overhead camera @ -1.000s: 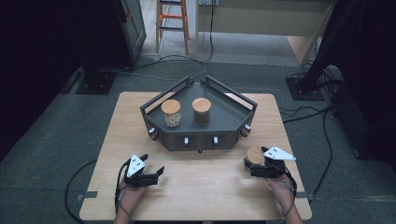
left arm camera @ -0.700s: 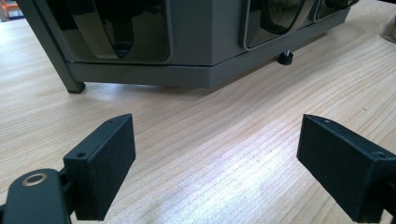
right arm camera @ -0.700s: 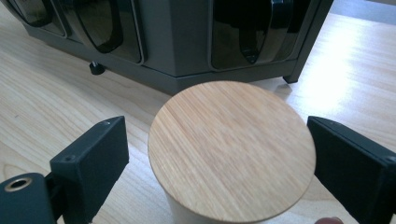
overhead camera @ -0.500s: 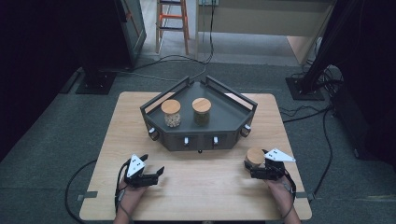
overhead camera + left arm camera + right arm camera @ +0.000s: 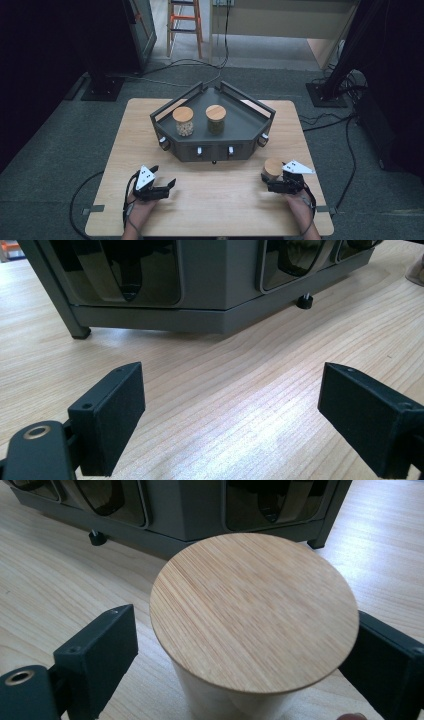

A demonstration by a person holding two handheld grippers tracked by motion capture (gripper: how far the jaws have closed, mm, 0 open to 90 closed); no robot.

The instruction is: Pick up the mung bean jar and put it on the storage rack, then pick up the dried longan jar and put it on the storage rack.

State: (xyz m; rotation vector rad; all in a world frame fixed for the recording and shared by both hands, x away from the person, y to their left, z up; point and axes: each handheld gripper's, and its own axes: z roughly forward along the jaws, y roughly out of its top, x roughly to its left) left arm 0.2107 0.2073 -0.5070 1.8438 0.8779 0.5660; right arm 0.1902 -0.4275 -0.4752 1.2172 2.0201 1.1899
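A jar with a round bamboo lid [image 5: 273, 167] [image 5: 252, 610] stands on the wooden table near its right front. My right gripper [image 5: 274, 181] [image 5: 240, 645] is open around the jar. Bare table shows between its left jaw and the jar's body, while the lid hides the right jaw's pad. At the left front, my left gripper [image 5: 165, 180] [image 5: 232, 410] rests low over the table, open with nothing between its jaws. It faces the base of a dark grey angular rack [image 5: 250, 112] [image 5: 200, 315]. The rack holds a jar of pale contents [image 5: 183, 121] and a jar of dark contents [image 5: 216, 120].
The rack fills the table's middle and back, with knobs [image 5: 199, 150] along its front face and small feet [image 5: 304, 301] underneath. Bare wood [image 5: 215, 200] lies between the two grippers. Cables, a stand base and a ladder sit on the floor beyond the table.
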